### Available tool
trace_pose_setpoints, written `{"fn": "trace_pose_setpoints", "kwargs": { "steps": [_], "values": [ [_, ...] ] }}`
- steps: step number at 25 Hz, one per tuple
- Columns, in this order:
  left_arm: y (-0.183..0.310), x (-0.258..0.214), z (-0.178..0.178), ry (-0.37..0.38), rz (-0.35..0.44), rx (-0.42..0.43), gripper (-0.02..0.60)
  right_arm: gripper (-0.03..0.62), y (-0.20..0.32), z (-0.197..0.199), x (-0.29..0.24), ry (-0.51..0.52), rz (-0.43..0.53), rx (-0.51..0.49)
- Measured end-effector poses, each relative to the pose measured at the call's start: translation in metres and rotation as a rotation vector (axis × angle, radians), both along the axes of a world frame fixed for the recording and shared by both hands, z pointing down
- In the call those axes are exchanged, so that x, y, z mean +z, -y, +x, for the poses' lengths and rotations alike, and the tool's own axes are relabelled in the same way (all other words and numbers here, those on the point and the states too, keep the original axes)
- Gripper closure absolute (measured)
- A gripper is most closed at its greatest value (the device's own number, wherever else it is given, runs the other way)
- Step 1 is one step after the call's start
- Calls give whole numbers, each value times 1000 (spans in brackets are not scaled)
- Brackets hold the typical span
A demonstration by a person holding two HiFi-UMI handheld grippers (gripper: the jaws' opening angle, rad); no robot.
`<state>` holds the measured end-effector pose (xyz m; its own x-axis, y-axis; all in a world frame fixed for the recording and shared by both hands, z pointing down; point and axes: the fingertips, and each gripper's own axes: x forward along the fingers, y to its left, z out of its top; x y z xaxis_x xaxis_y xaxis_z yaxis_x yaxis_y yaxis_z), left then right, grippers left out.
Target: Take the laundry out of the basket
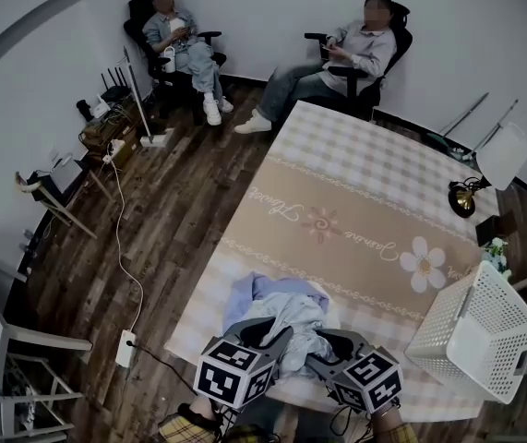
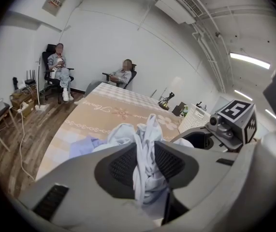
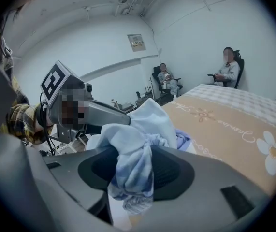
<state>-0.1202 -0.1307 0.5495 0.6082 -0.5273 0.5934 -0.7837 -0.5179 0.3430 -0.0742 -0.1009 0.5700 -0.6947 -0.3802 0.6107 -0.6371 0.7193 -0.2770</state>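
A bunch of pale white-and-blue laundry (image 1: 293, 319) lies on the near end of the cloth-covered table (image 1: 355, 201), partly over a lavender garment (image 1: 245, 295). My left gripper (image 1: 277, 332) is shut on a fold of the pale laundry (image 2: 147, 129), which fills the gap between its pads (image 2: 146, 166). My right gripper (image 1: 323, 341) grips another fold of the same bunch (image 3: 147, 124), pinched between its pads (image 3: 134, 170). The white plastic basket (image 1: 475, 335) lies tipped at the table's near right corner, apart from both grippers; its inside is hidden.
Two people sit in black chairs (image 1: 185, 44) (image 1: 355, 58) beyond the table's far end. A small gold-and-black lamp (image 1: 463, 197) stands at the table's right edge. A power strip (image 1: 126, 347) and cable lie on the wooden floor at left.
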Motion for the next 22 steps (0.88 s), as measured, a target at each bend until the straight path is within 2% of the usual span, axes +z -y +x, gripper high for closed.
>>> {"fn": "trace_pose_setpoints", "kwargs": {
  "steps": [5, 10, 12, 14, 18, 19, 22],
  "values": [
    [2, -26, 4, 8, 62, -16, 410, 353, -8, 21, -22, -65, 36, -49],
    [5, -71, 17, -37, 148, -54, 410, 353, -14, 50, -53, -128, 78, -96],
    [4, -93, 27, -59, 190, -58, 410, 353, -14, 62, -69, -122, 99, -94],
    [1, -112, 38, -84, 226, -55, 410, 352, -12, 74, -90, -58, 121, -54],
    [-1, -148, 58, -142, 296, -43, 410, 361, -1, 90, -144, 148, 209, 50],
    [-2, -157, 63, -154, 313, -40, 410, 400, 1, 93, -158, 189, 237, 72],
    [-9, -179, 77, -178, 358, -28, 413, 453, 2, 105, -191, 259, 324, 130]
  ]
}}
